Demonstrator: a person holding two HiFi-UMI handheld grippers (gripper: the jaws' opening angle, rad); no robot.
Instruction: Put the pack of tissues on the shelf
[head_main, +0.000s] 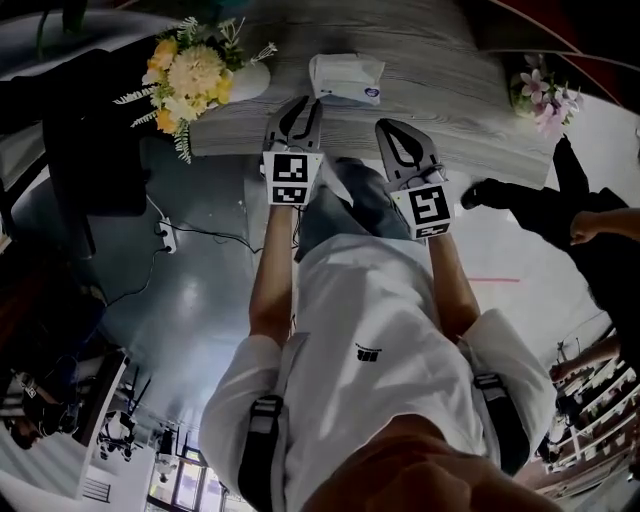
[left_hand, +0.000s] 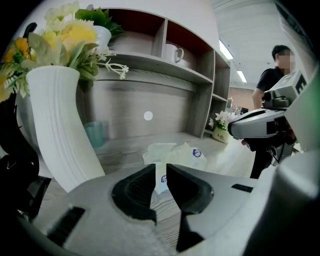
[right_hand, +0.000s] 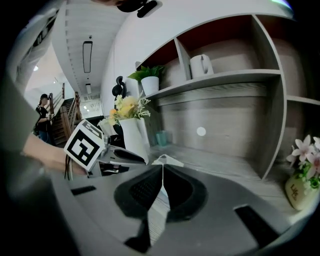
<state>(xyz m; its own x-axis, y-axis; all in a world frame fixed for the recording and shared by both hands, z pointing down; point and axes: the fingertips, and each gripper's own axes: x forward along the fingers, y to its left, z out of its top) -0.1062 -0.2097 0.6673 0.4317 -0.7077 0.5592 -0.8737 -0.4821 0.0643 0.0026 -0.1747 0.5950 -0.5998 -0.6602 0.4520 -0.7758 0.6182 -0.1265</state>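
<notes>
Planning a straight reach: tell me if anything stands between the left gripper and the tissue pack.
Nothing visible does. The tissue pack lies straight ahead of the left gripper; the vase stands off to its left.

Looks steeply down past a white shirt (head_main: 370, 330) and two bare forearms. Holds the left gripper (head_main: 298, 103) and right gripper (head_main: 388, 127) side by side at the near edge of a grey wood-grain counter (head_main: 450, 60), both pointing away. Shows a pack of tissues (head_main: 345, 78) lying flat on the counter just beyond the tips, touching neither. Has a white vase (head_main: 246, 82) of yellow flowers at left, a small pot of pink flowers (head_main: 540, 95) at far right, and a person in black (head_main: 560, 205) beside.
</notes>
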